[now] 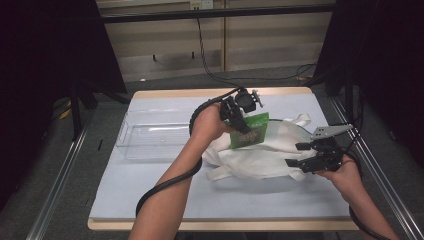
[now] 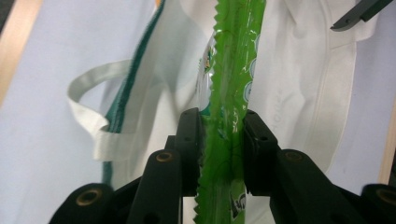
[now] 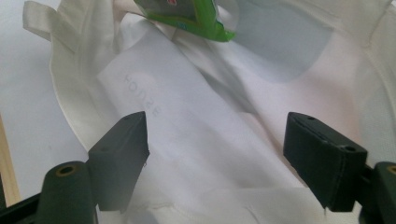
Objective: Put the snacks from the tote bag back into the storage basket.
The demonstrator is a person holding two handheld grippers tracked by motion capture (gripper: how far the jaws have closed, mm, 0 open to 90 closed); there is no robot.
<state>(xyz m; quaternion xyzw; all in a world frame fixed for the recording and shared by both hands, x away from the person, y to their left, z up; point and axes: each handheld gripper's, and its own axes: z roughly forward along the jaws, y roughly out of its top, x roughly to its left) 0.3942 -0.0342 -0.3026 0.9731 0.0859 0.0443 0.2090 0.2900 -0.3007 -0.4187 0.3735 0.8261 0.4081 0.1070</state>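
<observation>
A white cloth bag (image 1: 260,155) with a green-trimmed mouth lies on the pale blue mat right of centre. My left gripper (image 1: 240,122) hangs above it, shut on a green snack packet (image 1: 252,131). In the left gripper view the packet (image 2: 229,93) stands edge-on between the jaws of the left gripper (image 2: 223,140), over the bag (image 2: 299,84). My right gripper (image 1: 299,155) is at the bag's right end, open. The right gripper view shows the open right gripper (image 3: 217,144) spanning the white cloth (image 3: 196,116), with the packet's corner (image 3: 196,14) above.
A clear plastic tray (image 1: 150,135) sits on the mat left of the bag. The pale blue mat (image 1: 150,190) covers a wooden table with open room at the front. Black cables trail from both grippers. Dark frames stand at both sides.
</observation>
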